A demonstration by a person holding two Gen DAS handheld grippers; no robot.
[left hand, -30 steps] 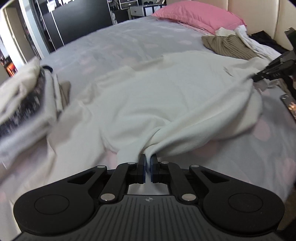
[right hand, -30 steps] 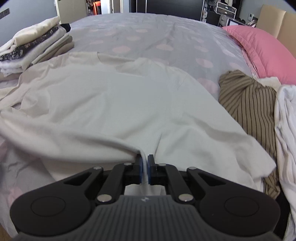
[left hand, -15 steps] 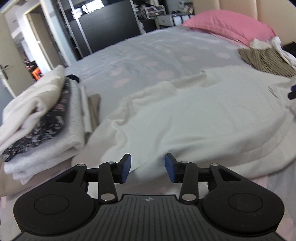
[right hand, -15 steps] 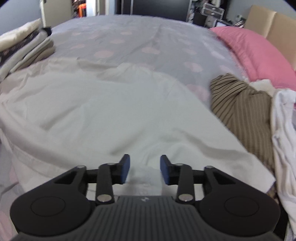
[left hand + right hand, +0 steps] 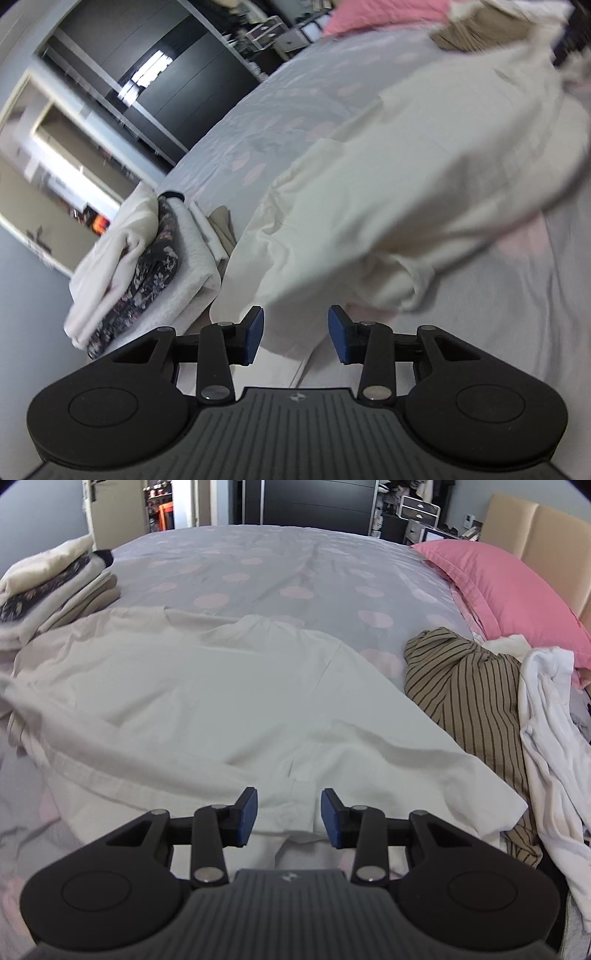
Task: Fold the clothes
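A cream-white shirt lies spread on the bed, its body flat and its near hem doubled back on itself. In the left wrist view my left gripper is open just over the shirt's rumpled corner; cloth shows below the gap, but the blue pads do not press it. This view is tilted and partly blurred. In the right wrist view the shirt fills the middle. My right gripper is open above the near hem, holding nothing.
A stack of folded clothes sits at the bed's left side, close to the left gripper. To the right lie a brown striped garment, a white garment and a pink pillow. Beyond the shirt stretches the dotted grey sheet.
Both grippers were shut on the shirt's edge a second ago; both have let go and opened. The shirt has dropped flat. The left gripper has rolled and swung toward the folded stack.
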